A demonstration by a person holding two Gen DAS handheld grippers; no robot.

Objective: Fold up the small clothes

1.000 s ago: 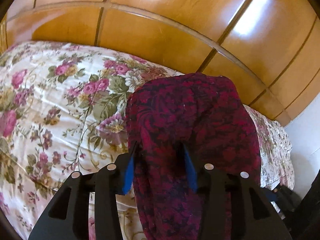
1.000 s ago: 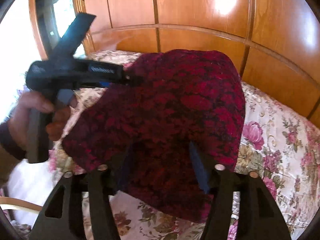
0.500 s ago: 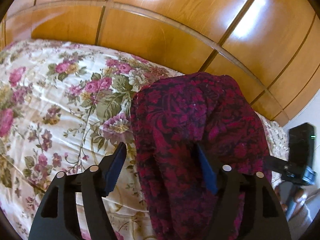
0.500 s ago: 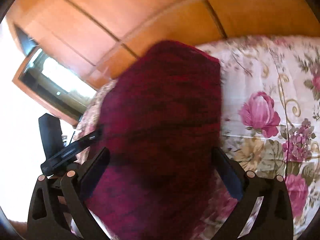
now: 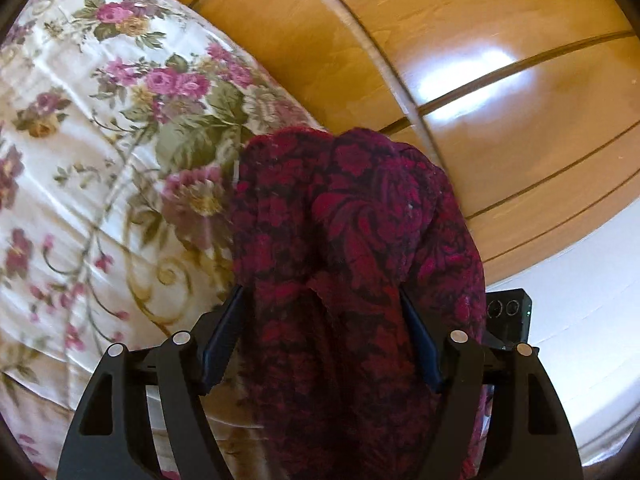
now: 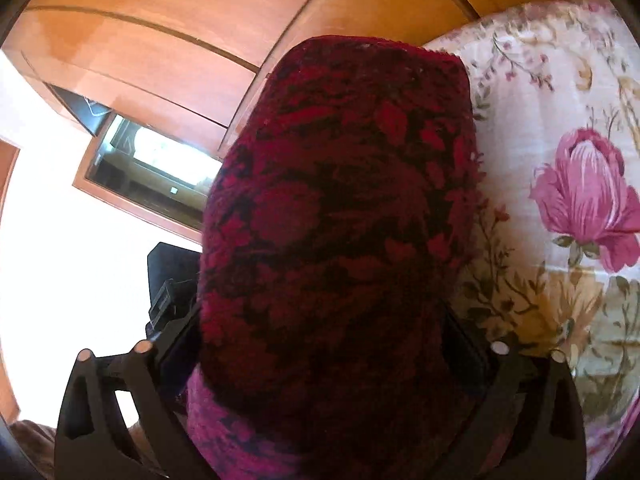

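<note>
The dark red patterned garment hung bunched in the air above the floral bedspread, draped over both tools. The left gripper stood with fingers spread wide, cloth lying loosely between them; the right gripper looked likewise parted, though cloth hid most of it. No neat fold showed, so most of the folding seemingly remained.

Background: glossy honey-coloured wooden wall panels divided by dark grooves, with bright patches of reflected light. A bed covered by a cream spread printed with pink roses and green leaves. White wall beside the panels; a wood-framed window, brightly lit.
</note>
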